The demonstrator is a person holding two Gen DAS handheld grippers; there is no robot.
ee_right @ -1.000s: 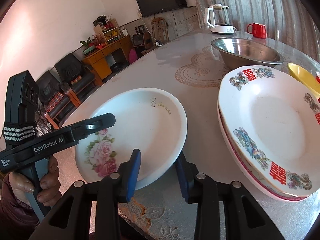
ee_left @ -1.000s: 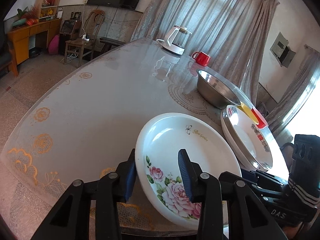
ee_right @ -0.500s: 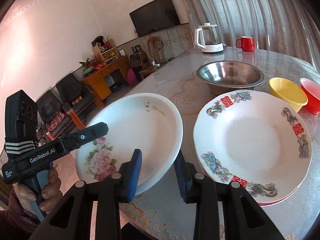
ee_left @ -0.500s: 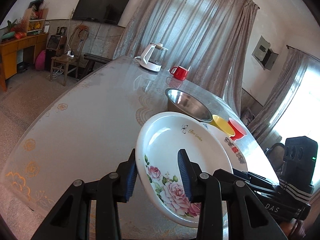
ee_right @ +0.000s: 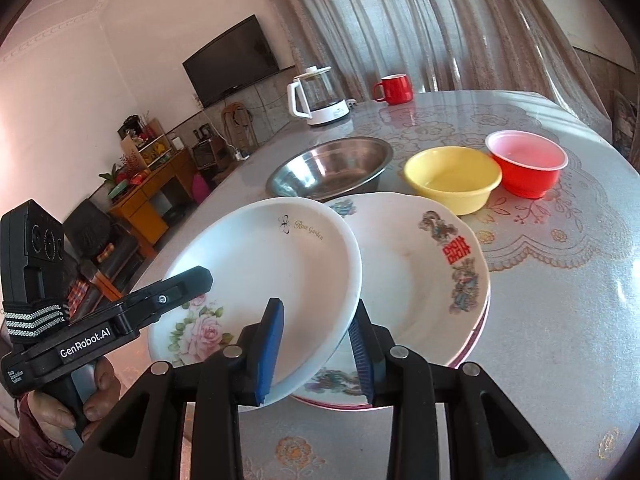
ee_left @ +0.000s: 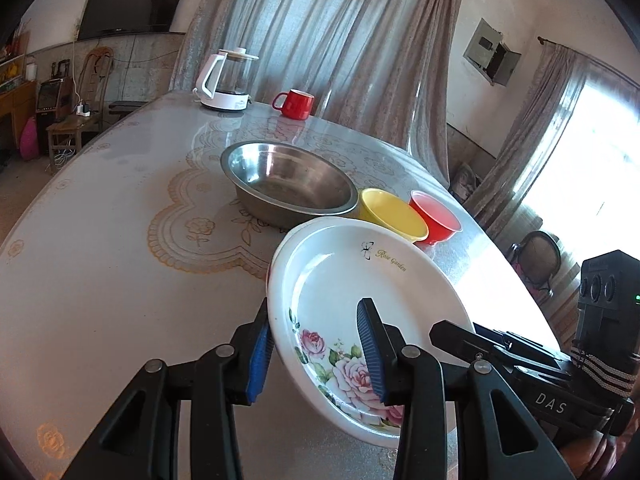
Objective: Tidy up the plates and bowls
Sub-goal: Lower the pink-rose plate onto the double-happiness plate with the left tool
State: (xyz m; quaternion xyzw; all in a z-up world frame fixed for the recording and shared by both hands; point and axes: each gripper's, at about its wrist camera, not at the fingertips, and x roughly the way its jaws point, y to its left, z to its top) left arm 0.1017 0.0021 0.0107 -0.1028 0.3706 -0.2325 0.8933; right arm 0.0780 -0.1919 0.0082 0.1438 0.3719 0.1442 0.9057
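A: My left gripper (ee_left: 316, 354) is clamped on the near left rim of the rose plate (ee_left: 360, 292). My right gripper (ee_right: 316, 346) is clamped on that plate's near right rim.

B: Where's the plate?

A: Off the worktop (ee_right: 560, 280), tilted, held between both grippers above the left part of the plate stack (ee_right: 420, 264), the one with red characters. I can't tell if it touches the stack.

B: And the stack?

A: At the worktop's near edge. Behind it sits the steel bowl (ee_right: 332, 166), toward the middle. The yellow bowl (ee_right: 452, 178) and red bowl (ee_right: 526, 164) sit just beside each other on its right.

B: Far end?

A: The kettle (ee_right: 316, 96) and red mug (ee_right: 394, 88), near the far edge.
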